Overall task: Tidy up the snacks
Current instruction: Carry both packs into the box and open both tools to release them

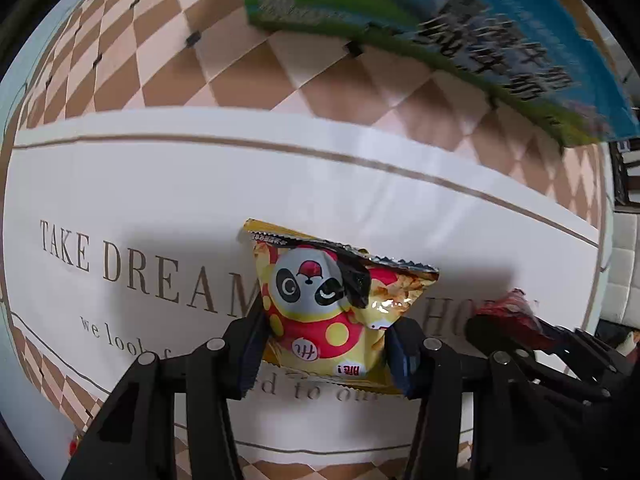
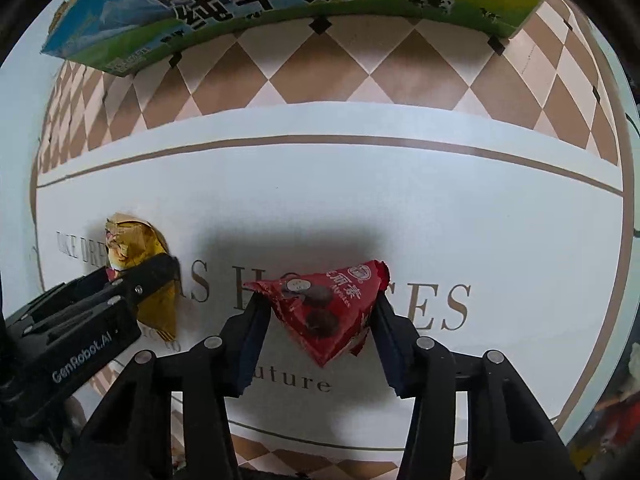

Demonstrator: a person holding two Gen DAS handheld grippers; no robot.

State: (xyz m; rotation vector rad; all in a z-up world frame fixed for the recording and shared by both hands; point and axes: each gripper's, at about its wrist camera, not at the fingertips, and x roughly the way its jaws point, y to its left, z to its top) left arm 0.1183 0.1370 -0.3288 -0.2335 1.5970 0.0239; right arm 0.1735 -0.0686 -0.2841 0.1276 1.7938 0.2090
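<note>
A yellow snack bag [image 1: 332, 304] with a panda print hangs just above the mat, and my left gripper [image 1: 330, 316] is shut on its lower sides. In the right wrist view the same bag [image 2: 132, 248] shows crumpled and gold, held by the left gripper [image 2: 160, 276] at the left. A red triangular snack packet [image 2: 328, 312] sits between the pads of my right gripper [image 2: 318, 300], which is shut on it. The left wrist view shows that red packet [image 1: 508, 312] and the right gripper [image 1: 504, 328] at the right edge.
A white mat [image 1: 160, 184] with brown lettering and a checkered border lies under both grippers. A blue and green milk carton box [image 2: 280, 0] stands at the far edge, and shows again [image 1: 440, 20] at the upper right. Red and white items lie at the lower right [image 2: 616, 412].
</note>
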